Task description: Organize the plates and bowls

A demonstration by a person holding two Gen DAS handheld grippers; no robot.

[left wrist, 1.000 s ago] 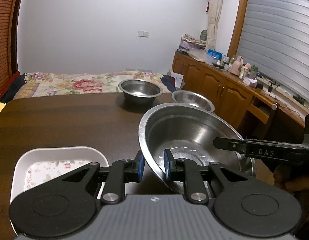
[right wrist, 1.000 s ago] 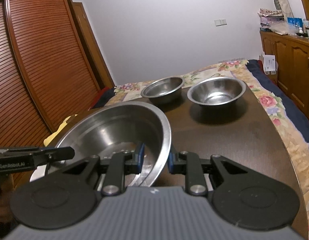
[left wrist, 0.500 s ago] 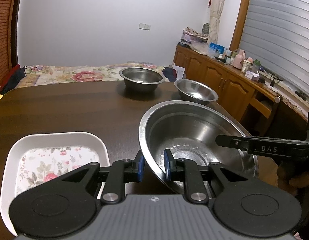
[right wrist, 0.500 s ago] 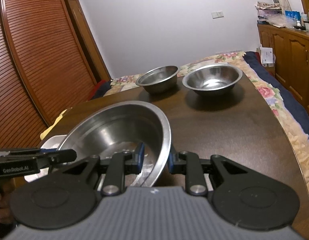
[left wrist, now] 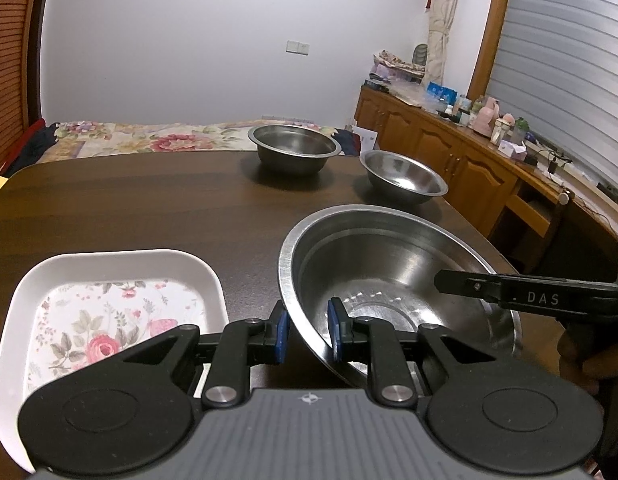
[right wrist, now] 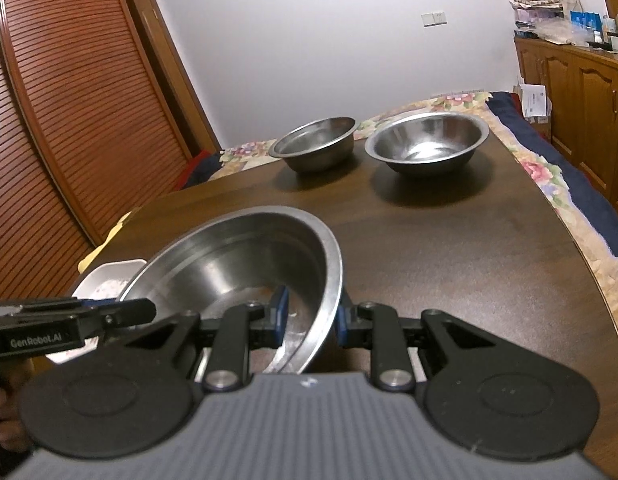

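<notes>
A large steel basin (left wrist: 393, 276) (right wrist: 237, 264) hangs over the dark wooden table (left wrist: 149, 200), held from both sides. My left gripper (left wrist: 307, 330) is shut on its left rim, one blue pad inside the wall and one outside. My right gripper (right wrist: 311, 318) is shut on the opposite rim in the same way. A white floral plate (left wrist: 109, 308) (right wrist: 109, 280) lies on the table left of the basin. Two smaller steel bowls stand at the far end: a deep one (left wrist: 293, 152) (right wrist: 315, 150) and a wider one (left wrist: 403, 176) (right wrist: 427, 142).
The table's right edge (right wrist: 581, 248) runs beside a bed with a floral cover (right wrist: 549, 168). Wooden cabinets (left wrist: 449, 152) with clutter on top line the right wall. A slatted wooden wardrobe (right wrist: 69, 100) stands to the left of the table.
Both views have shifted a little, so more of the floral plate and the table show. The basin stays gripped at both rims, and the two far bowls have not moved.
</notes>
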